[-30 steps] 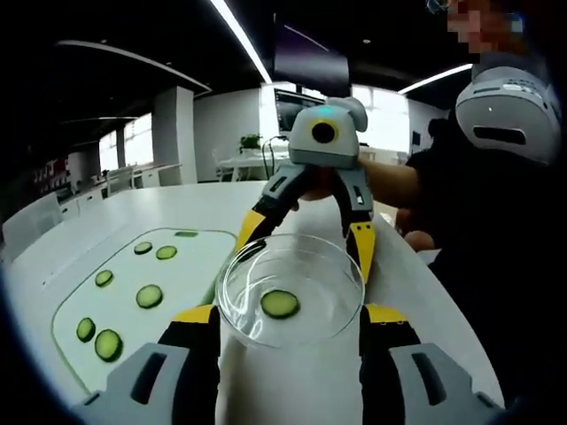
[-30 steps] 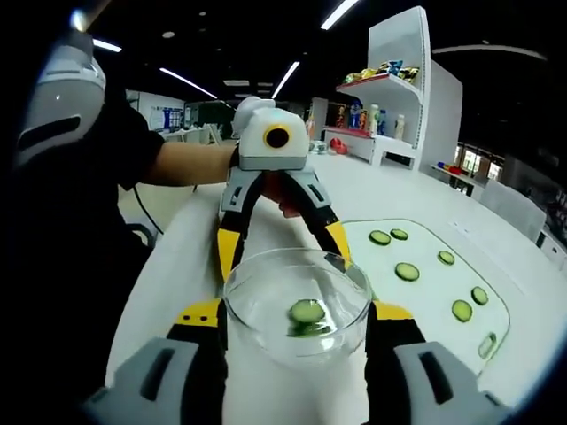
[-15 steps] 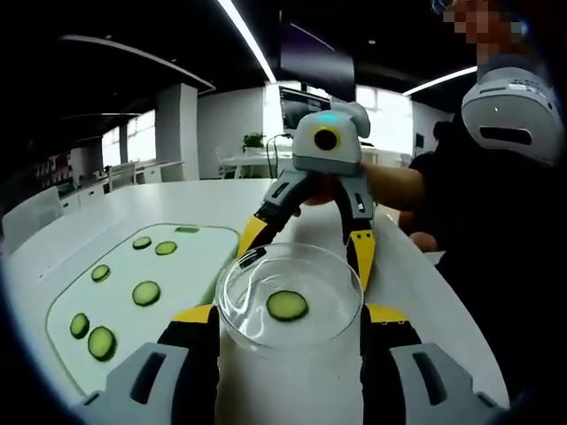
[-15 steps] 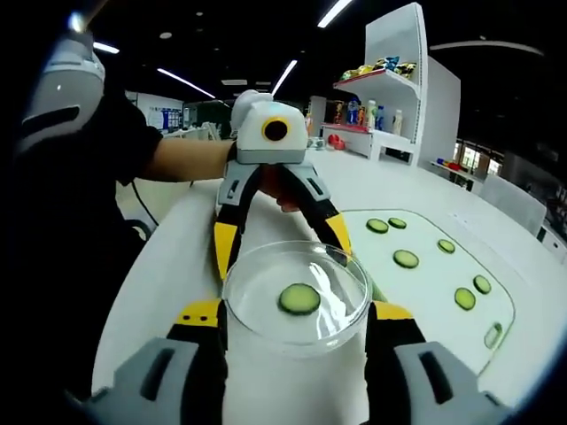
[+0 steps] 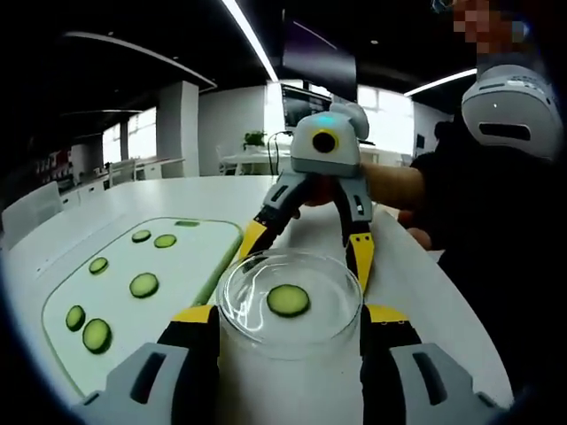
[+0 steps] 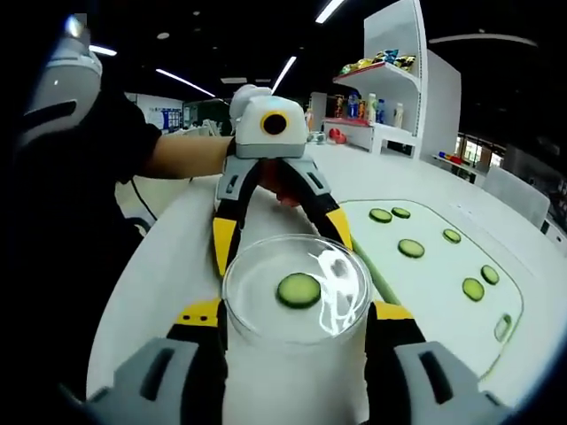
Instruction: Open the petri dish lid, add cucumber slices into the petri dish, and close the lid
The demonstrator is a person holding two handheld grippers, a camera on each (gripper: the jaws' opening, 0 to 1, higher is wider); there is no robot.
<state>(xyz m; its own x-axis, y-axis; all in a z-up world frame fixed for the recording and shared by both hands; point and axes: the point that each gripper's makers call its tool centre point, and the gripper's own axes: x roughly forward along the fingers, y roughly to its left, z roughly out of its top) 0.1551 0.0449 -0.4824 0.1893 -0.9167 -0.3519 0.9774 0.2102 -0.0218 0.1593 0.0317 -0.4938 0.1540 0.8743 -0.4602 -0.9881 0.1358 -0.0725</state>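
- While both tools meet at the clear petri dish (image 5: 290,304), the left gripper (image 5: 290,320) has its yellow-tipped jaws spread, one on each side of the dish's near rim; whether they press the glass I cannot tell.
- Opposite it, the right gripper (image 5: 306,251) stands likewise spread around the far rim; from its own camera, the right gripper (image 6: 295,317) flanks the dish.
- One cucumber slice (image 6: 299,289) lies flat in the dish.
- More cucumber slices (image 5: 143,284) sit on the pale green board (image 5: 62,305) beside it, on the white table (image 6: 177,257).
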